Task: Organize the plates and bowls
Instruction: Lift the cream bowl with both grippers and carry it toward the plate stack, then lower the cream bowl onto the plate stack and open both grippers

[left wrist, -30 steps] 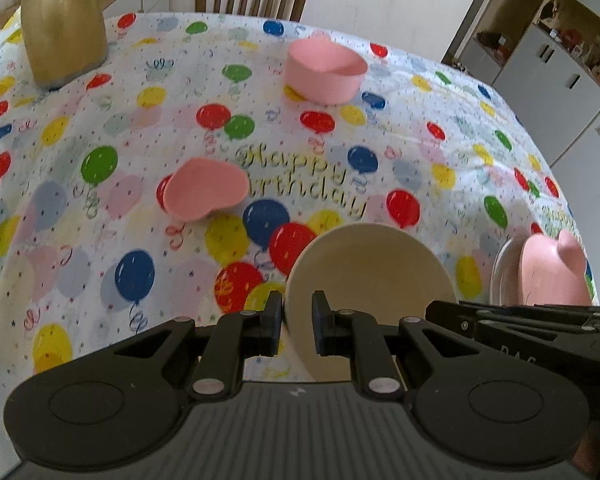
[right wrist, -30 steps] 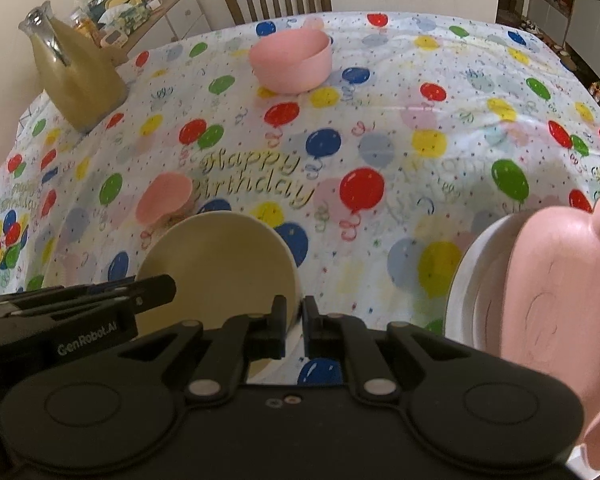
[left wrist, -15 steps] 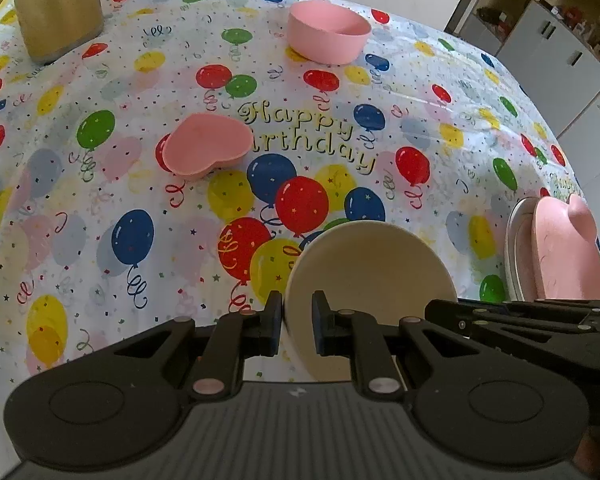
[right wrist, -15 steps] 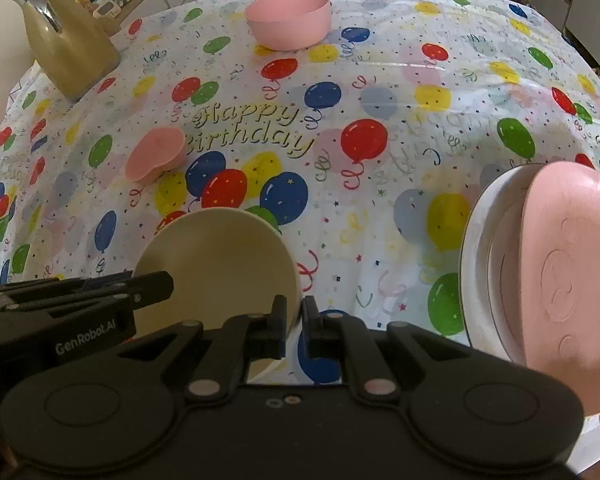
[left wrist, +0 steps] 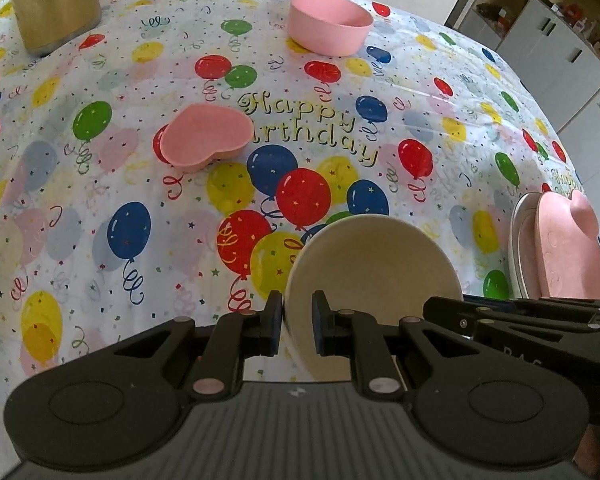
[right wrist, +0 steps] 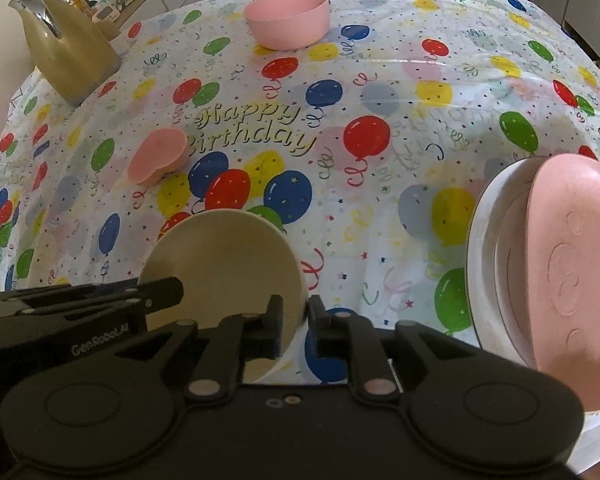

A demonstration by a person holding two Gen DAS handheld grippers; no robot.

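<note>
Both grippers have drawn back toward the near edge of the bench (left wrist: 80, 240) since a second ago, so more balloon-print cloth now shows ahead of the cream plate (left wrist: 374, 276) and the far chair has nearly left the frame. Between the fingers of the left gripper (left wrist: 297, 322) sits the plate's left rim, pinched; its right rim is pinched by the right gripper (right wrist: 294, 326). Held this way, the plate hangs over the near part of the bench, its round face tilted up toward the cameras and its far edge highest. It is a disc, so no long axis shows.

Ahead and to the left, a pink heart-shaped dish (left wrist: 206, 136) lies flat on the cloth, lobes to the right, point to the lower left. Farther off stands a pink bowl (left wrist: 328, 22), upright. At the right edge a pink animal-shaped plate (right wrist: 572, 272) lies on a white plate (right wrist: 488, 264), close beside the right gripper. A gold jug (right wrist: 66, 56) stands at the far left corner, as before.
</note>
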